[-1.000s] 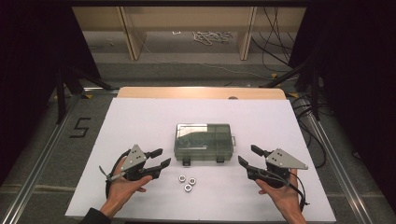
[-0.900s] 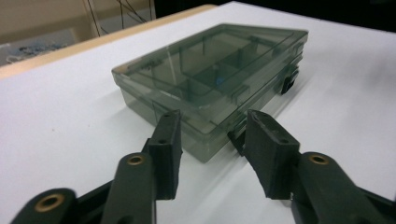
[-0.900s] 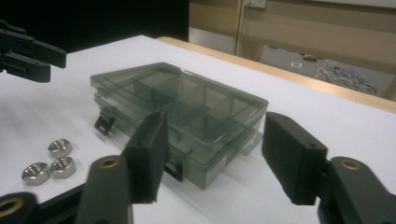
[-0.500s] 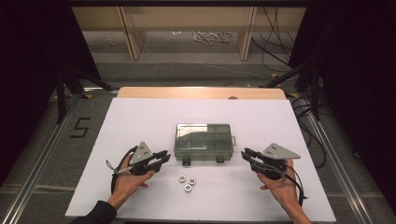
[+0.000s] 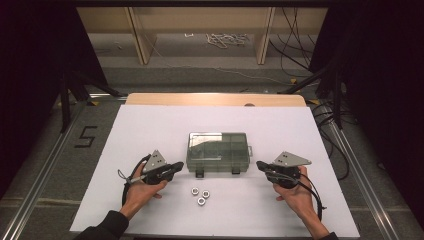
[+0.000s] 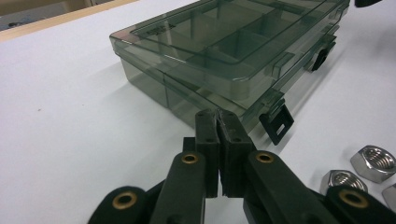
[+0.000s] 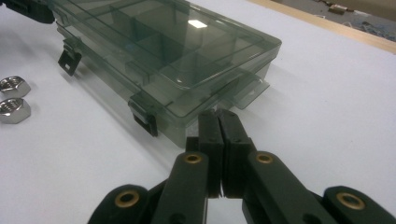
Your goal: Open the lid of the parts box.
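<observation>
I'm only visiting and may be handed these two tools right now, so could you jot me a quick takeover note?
Left tool: jaws have just closed, shut on nothing, tips at the left front corner of the smoky plastic box.
Right tool: jaws have just closed, also empty, tips at the box's right front corner.
Box: mid-table on the white sheet, lid down; its two black front latches hang loose.
Three steel nuts: loose on the sheet in front of the box.
Done: both tools brought up to the box.
Left: probably open the lid and put the nuts inside.
</observation>
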`<control>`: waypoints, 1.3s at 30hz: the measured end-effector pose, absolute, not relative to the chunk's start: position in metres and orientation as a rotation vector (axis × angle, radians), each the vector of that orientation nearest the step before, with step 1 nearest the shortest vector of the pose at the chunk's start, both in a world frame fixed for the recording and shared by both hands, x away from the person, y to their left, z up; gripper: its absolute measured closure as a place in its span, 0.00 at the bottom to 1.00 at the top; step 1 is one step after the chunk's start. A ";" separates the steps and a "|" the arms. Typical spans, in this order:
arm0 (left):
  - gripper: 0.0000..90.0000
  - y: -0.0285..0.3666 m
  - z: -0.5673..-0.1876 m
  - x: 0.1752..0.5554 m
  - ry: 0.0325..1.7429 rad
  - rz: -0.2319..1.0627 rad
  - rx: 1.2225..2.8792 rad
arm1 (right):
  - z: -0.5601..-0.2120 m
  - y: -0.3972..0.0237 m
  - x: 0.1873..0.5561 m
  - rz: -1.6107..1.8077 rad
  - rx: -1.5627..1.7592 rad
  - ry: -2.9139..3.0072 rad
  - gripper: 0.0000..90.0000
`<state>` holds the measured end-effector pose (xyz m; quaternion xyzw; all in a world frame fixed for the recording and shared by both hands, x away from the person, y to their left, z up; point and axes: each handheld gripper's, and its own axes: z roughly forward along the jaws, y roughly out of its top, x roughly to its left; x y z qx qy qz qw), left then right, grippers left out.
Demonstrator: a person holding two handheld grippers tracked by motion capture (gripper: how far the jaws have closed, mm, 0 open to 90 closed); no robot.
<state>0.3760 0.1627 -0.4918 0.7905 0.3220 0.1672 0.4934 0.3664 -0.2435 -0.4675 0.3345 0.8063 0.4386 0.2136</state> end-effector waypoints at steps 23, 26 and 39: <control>0.98 0.152 -0.488 0.379 0.725 0.426 1.951 | -0.476 -0.226 0.377 1.214 0.883 2.307 0.99; 0.98 0.151 -0.488 0.379 0.737 0.423 1.946 | -0.475 -0.225 0.377 1.212 0.877 2.300 0.99; 0.97 0.147 -0.474 0.385 0.710 0.482 1.937 | -0.470 -0.220 0.381 1.257 0.818 2.249 0.99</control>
